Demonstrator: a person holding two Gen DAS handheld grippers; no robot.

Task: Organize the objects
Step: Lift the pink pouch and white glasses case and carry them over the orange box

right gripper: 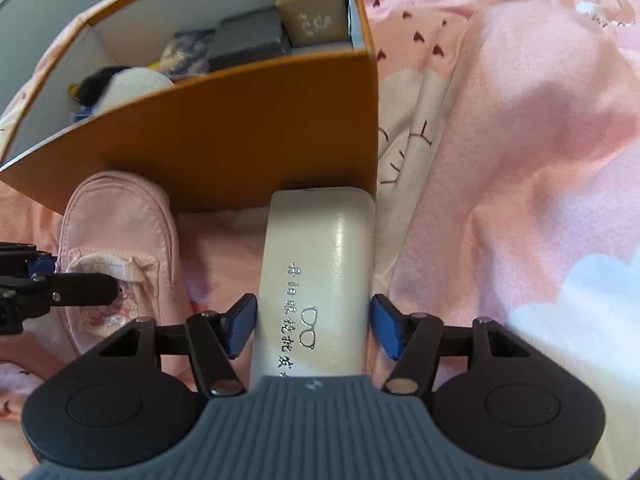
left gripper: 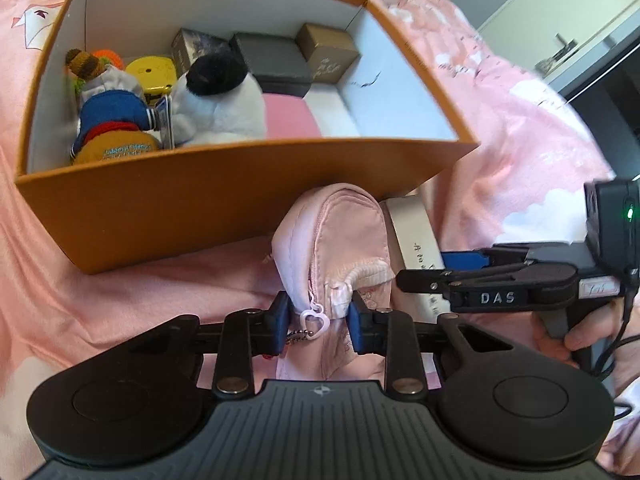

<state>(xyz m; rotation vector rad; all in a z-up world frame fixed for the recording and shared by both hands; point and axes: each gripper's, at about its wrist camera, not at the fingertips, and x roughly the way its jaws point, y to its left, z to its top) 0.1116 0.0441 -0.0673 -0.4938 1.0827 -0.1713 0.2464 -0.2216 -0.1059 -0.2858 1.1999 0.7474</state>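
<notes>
While the left tool point(left gripper: 317, 322) is pinching the pink pouch point(left gripper: 336, 240) at its zipper end, its blue pads pressing the fabric, the pouch is lying on the pink bedding point(left gripper: 520, 128) against the orange box point(left gripper: 224, 196). Just right of it, the right tool point(right gripper: 314, 330) is straddling the white glasses case point(right gripper: 320, 264), jaws standing wide, the right-hand pad clear of the case.
</notes>
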